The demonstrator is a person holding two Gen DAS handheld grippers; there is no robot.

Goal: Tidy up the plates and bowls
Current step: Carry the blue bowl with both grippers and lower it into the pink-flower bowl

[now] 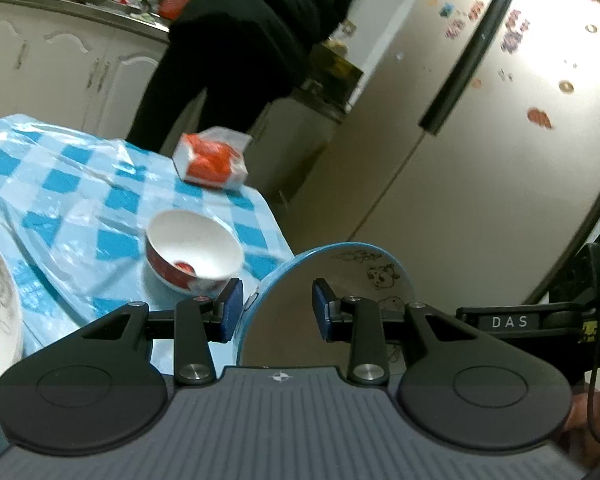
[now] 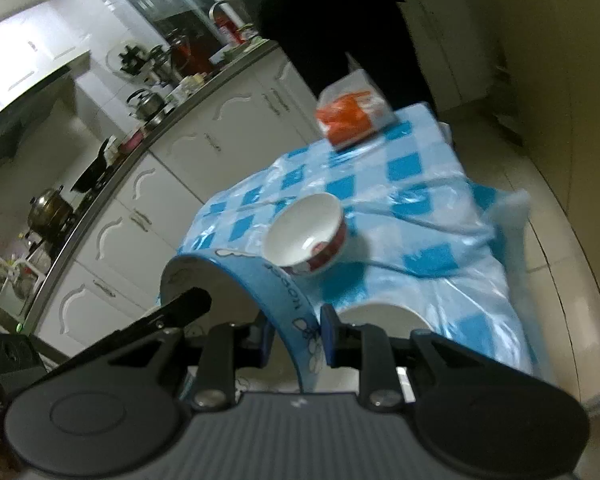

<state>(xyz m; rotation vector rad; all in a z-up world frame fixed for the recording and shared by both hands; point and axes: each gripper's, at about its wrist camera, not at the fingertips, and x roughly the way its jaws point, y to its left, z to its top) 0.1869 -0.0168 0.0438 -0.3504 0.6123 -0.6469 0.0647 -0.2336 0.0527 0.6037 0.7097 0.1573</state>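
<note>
Blue-rimmed bowl (image 2: 288,292) beyond tablecloth (image 2: 420,216) edge

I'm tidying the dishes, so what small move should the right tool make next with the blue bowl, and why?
Probably level the blue bowl and lower it onto the tablecloth beside the red bowl: the right tool grips its wall, tilted in the air.

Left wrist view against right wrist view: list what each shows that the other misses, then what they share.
Only the left wrist view shows the fridge door with its stickers and the open left gripper. Only the right wrist view shows the pots on the counter and the right gripper shut on the blue bowl. Both show that blue bowl, the red and white bowl, the orange packet and the checked tablecloth.
</note>
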